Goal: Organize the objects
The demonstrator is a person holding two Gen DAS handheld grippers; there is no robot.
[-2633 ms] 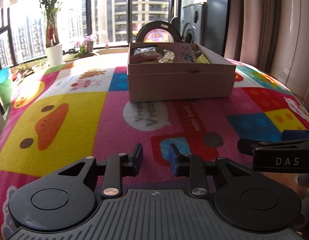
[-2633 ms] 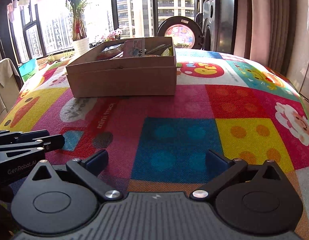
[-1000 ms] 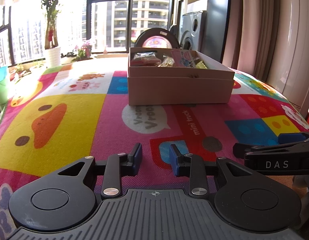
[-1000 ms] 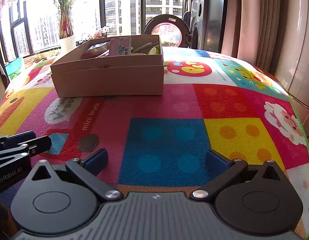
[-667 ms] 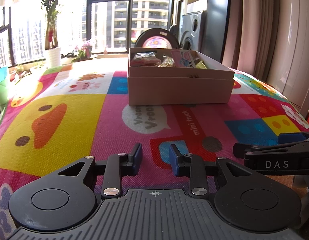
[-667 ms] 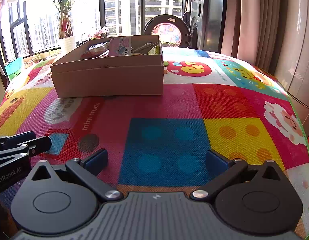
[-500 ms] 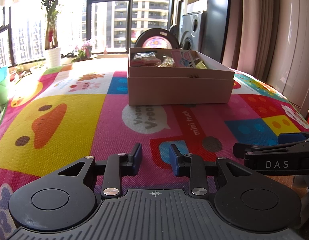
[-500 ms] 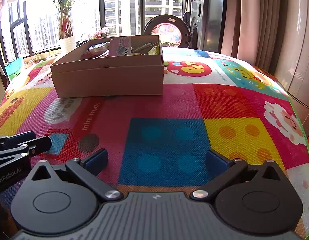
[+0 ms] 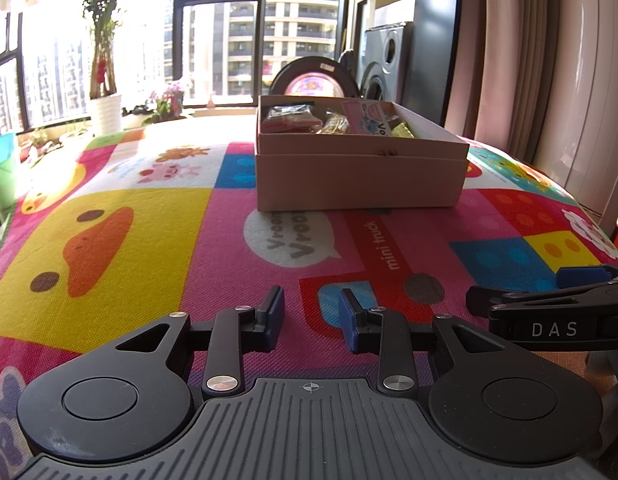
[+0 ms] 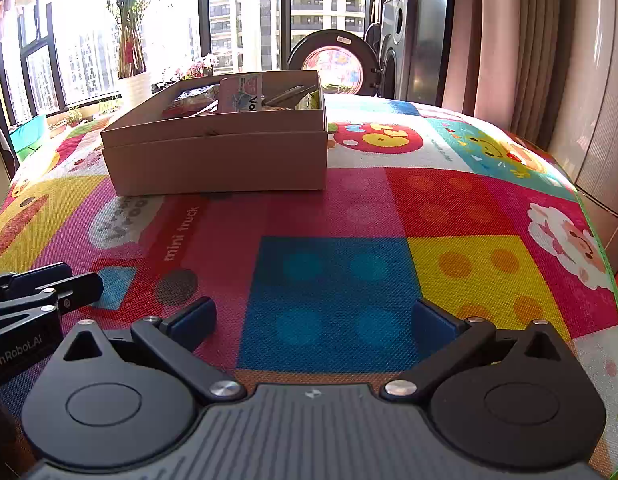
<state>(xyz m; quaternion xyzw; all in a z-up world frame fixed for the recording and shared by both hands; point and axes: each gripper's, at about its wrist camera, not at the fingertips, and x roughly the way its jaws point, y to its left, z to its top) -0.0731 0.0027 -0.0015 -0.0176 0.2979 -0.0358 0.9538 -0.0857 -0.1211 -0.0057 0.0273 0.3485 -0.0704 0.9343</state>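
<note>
An open cardboard box (image 9: 361, 182) stands on the colourful cartoon tablecloth, far ahead of both grippers; it also shows in the right wrist view (image 10: 221, 160). It holds several snack packets, among them a pink one (image 9: 367, 117) (image 10: 242, 92). My left gripper (image 9: 311, 314) is low over the cloth near the front edge, its jaws a narrow gap apart and empty. My right gripper (image 10: 313, 318) is beside it to the right, wide open and empty. Each gripper's fingers show at the edge of the other's view.
The patterned tablecloth (image 9: 129, 248) covers the table. A white potted plant (image 9: 105, 114) and flowers stand by the windows at the back left. A washing machine (image 10: 401, 56) and curtains (image 10: 549, 60) are at the back right. The table's right edge (image 10: 597, 240) drops off.
Since 2.6 s ago both grippers have drawn back slightly from the box. Over the last second nothing has visibly moved.
</note>
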